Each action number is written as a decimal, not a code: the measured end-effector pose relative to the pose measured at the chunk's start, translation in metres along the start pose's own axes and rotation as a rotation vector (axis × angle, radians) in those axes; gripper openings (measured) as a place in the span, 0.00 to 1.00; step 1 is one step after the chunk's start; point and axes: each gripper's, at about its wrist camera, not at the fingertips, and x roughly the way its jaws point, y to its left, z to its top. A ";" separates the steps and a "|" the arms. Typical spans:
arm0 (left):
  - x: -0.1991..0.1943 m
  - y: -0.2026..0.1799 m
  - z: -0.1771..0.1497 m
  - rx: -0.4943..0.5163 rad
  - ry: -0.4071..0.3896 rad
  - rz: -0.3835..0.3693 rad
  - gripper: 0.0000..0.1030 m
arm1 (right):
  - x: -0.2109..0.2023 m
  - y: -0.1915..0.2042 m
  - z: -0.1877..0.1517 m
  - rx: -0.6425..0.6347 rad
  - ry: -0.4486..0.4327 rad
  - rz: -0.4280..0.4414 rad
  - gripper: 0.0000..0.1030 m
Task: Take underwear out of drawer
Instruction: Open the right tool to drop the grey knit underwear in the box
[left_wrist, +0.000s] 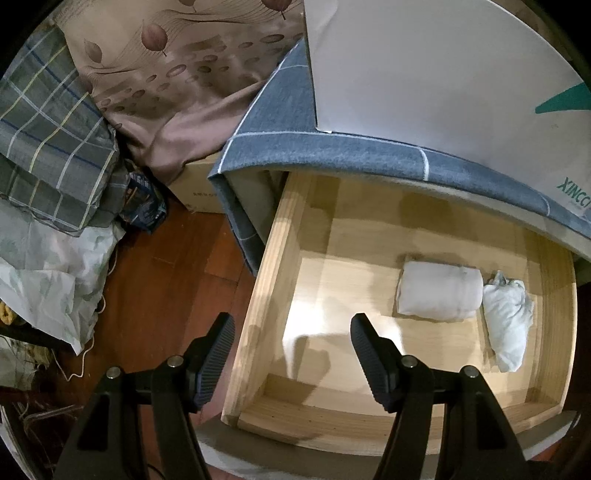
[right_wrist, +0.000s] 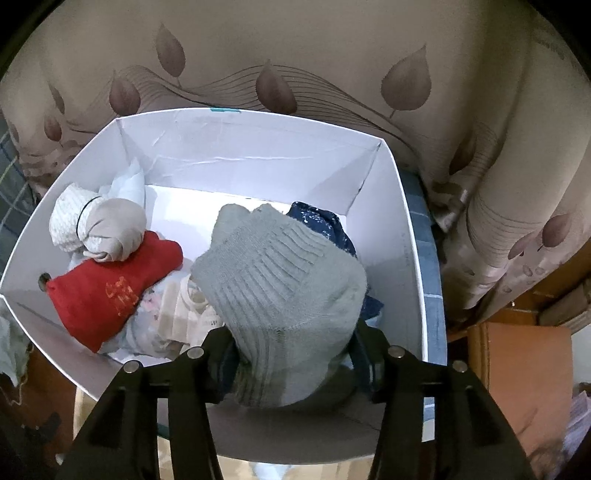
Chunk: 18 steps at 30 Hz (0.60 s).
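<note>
In the left wrist view, plaid bedding (left_wrist: 48, 147) and a crumpled pale cloth (left_wrist: 48, 280) are heaped at the far left above the reddish wooden floor (left_wrist: 162, 280), with a leaf-printed curtain (left_wrist: 177, 74) hanging behind them and a cardboard carton (left_wrist: 201, 181) at its foot. The left claw (left_wrist: 291, 332) hangs with its jaws spread wide and nothing between them, one finger over the floor and the other over the pulled-out wooden drawer (left_wrist: 258, 295). Inside the drawer, toward its right side, lie a white folded bundle (left_wrist: 439, 291) and, just beside it on the right and touching it, a smaller crumpled white piece (left_wrist: 508, 321); which of the garments in view counts as underwear I cannot tell. A blue checked cloth (left_wrist: 332, 147) covers the surface above the drawer, and a white box (left_wrist: 443, 62) stands on it. In the right wrist view that white box (right_wrist: 258, 144) is seen from above, open-topped, with the same curtain (right_wrist: 406, 55) behind. At its left sit a beige-and-white knotted bundle (right_wrist: 107, 229) and a red garment (right_wrist: 110, 291) with gold lettering, over pale folded pieces (right_wrist: 177, 317). To the right, a grey-green knitted garment (right_wrist: 288, 295) sits between the fingers of the right claw (right_wrist: 291, 354), covering a dark blue patterned cloth (right_wrist: 321, 221). The right claw's jaws are parted; whether the pads press on the knit I cannot tell.
</note>
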 end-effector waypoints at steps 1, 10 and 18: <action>0.000 0.000 0.000 0.000 0.001 0.000 0.65 | -0.001 0.001 0.000 0.001 -0.002 -0.002 0.53; 0.000 -0.001 -0.002 0.009 0.002 0.001 0.65 | -0.008 -0.003 -0.002 0.025 0.003 0.021 0.58; 0.003 -0.001 -0.003 0.017 0.012 0.009 0.65 | -0.036 -0.004 0.000 0.016 -0.021 0.051 0.60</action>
